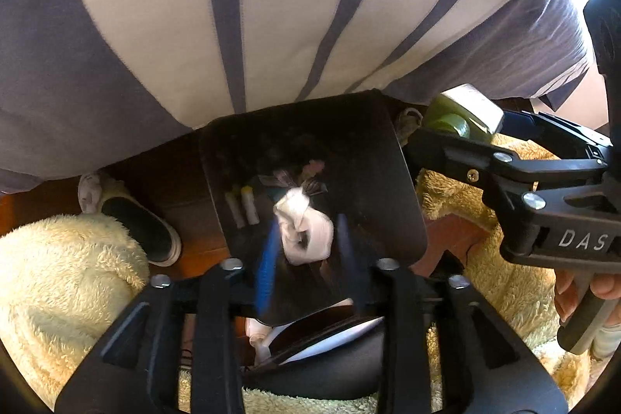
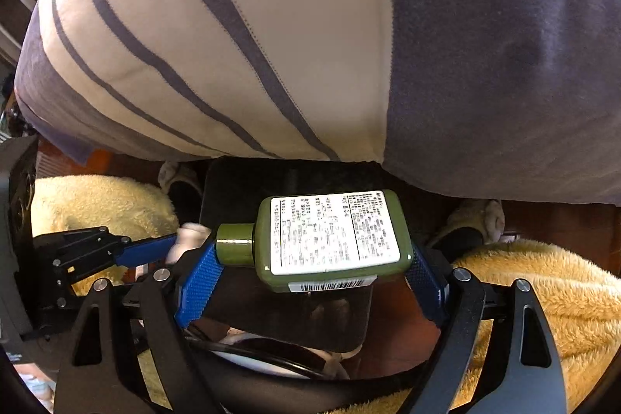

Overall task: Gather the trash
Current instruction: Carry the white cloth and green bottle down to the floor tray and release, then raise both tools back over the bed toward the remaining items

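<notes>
Wood floor [image 1: 202, 251], fluffy yellow rug [image 1: 58, 290], black bin [image 1: 318, 158].

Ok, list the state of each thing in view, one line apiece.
Left hand-held gripper: shut on the white wad, above the bin.
White wad: crumpled, pinched between the blue pads.
Right hand-held gripper: shut on the green bottle.
Green bottle: capped, lying sideways, label up.
Black bin: open, some trash already inside.
</notes>
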Available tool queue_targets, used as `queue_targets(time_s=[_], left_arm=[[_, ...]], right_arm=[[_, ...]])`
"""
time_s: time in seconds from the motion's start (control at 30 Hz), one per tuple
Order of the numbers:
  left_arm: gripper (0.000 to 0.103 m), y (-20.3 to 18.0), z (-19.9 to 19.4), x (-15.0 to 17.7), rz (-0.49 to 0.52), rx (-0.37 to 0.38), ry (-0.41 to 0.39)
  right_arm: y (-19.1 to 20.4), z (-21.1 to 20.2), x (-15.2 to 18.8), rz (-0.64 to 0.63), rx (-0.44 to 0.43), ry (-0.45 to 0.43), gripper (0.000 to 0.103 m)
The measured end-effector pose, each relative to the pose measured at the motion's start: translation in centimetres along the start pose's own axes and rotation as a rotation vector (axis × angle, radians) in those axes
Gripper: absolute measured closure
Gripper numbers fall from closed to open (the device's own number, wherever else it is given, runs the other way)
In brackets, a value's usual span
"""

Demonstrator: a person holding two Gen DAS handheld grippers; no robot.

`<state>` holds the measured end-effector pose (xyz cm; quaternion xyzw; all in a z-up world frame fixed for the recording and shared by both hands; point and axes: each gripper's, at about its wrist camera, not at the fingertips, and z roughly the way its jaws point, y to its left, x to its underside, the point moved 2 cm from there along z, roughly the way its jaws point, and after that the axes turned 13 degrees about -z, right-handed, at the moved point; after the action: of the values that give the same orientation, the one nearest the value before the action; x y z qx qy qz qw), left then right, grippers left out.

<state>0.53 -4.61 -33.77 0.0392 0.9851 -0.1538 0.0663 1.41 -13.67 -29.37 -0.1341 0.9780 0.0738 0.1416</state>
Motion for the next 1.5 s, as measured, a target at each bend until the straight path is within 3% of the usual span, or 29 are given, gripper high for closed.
queue_targets(time_s=[0.27,0.37,0.53,0.73,0.97,1.23,1.5], left_arm=[[0.056,0.4,-0.6,-0.2,-0.014,-0.019,-0.021],[0.048,0.4,-1.5,-0.3,-0.010,-0.033,-0.049],[0.023,0.3,-3.6,-0.4,0.000,-0.046,-0.117],[0.010,0.5,-6.5,-0.5,-0.002,-0.053,-0.197],[0.008,0.3,-11.6,-1.0,0.011,-0.064,-0.330],[0.008,-0.6,-17.3,-3.8,0.029,-0.075,-0.486],[0.008,-0.8,-20.3,-7.1,0.025,-0.090,-0.555]], right_arm=[[-0.6,-0.5,-0.5,0.015,0.022,-0.017,0.013],[-0.8,-1.3,-0.5,0.014,0.035,-0.031,0.013],[-0.9,-2.8,-0.5,0.008,0.078,-0.061,0.008],[-1.0,-4.8,-0.5,0.009,0.099,-0.104,0.008],[-2.1,-10.4,-1.1,0.032,0.139,-0.230,0.007],[-3.7,-16.6,-3.9,0.027,0.216,-0.382,0.004],[-4.8,-19.5,-7.0,0.019,0.259,-0.458,0.004]])
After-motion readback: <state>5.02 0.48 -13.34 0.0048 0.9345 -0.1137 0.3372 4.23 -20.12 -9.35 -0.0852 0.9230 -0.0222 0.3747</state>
